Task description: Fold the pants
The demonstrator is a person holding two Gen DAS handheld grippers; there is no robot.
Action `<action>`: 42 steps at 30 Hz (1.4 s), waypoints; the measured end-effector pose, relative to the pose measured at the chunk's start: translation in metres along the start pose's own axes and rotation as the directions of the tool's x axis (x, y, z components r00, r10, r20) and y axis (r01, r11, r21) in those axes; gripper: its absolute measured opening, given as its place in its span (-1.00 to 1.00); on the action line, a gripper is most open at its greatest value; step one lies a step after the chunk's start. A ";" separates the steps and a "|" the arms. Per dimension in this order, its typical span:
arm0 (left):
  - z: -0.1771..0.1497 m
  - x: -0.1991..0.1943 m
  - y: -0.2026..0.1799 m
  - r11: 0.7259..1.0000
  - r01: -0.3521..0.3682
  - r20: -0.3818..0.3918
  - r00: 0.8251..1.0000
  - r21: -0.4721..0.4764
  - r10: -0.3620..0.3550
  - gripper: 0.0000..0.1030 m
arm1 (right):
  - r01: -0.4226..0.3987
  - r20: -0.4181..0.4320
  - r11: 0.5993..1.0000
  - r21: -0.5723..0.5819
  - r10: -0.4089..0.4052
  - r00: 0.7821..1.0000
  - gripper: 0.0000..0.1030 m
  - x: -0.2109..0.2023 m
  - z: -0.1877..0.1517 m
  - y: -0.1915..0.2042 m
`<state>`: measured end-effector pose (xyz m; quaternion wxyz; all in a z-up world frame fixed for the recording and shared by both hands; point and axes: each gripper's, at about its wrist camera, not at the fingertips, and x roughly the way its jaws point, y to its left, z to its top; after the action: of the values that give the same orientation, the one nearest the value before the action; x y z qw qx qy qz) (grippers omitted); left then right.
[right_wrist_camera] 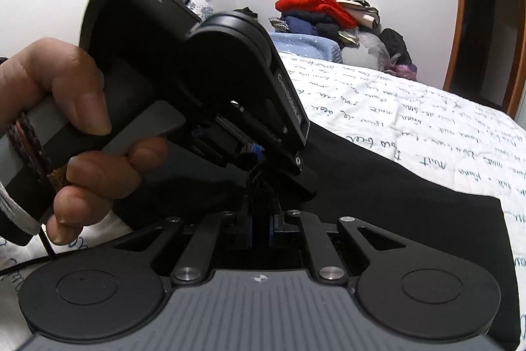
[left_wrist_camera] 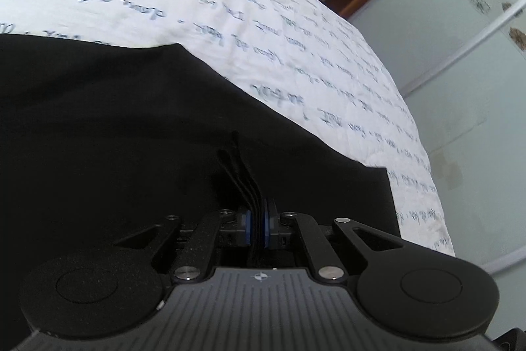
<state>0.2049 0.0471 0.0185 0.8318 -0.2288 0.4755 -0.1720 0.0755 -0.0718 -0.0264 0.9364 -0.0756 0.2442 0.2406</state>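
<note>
Your left gripper (left_wrist_camera: 258, 221): blue-padded fingers (left_wrist_camera: 249, 226) nearly closed, layered edge of black pants (left_wrist_camera: 115, 120) between them, pads look pressed on cloth. Your left hand (right_wrist_camera: 70, 134) wraps its handle, seen at left of right wrist view. Your right gripper (right_wrist_camera: 259, 224): fingers nearly closed, pinching black fabric fold just beside left gripper. Pants lie spread on bed (left_wrist_camera: 230, 5), script-print white cover. Clothes pile (right_wrist_camera: 332, 5) far right.
</note>
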 end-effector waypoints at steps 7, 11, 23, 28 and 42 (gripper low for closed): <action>-0.004 -0.022 0.044 0.974 0.120 0.058 0.992 -0.192 -0.111 -0.55 | 0.020 -0.012 0.998 -0.056 -0.021 1.000 -0.79 -0.002 -0.007 0.004; -0.017 -0.077 0.053 0.983 0.061 0.209 0.978 -0.175 -0.023 -0.16 | -0.066 0.055 0.995 0.081 0.062 0.997 -0.40 -0.030 -0.007 -0.021; -0.104 -0.205 0.132 0.884 -0.171 0.408 0.838 -0.435 0.362 -0.06 | -0.160 0.070 0.962 0.223 0.148 0.986 0.04 0.004 0.047 -0.057; -0.119 -0.230 0.158 0.862 -0.160 0.402 0.833 -0.481 0.379 -0.01 | -0.159 -0.079 0.925 0.346 0.198 0.977 0.20 0.064 0.032 -0.063; -0.147 -0.222 0.199 0.886 -0.040 0.546 0.774 -0.462 0.320 0.21 | -0.216 -0.095 0.875 -0.433 0.193 0.976 0.21 0.038 0.037 0.106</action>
<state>-0.0176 0.2939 0.0033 0.8821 -0.3995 0.2283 0.1012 0.0682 0.0462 -0.0154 0.8579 -0.2651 0.2128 0.3852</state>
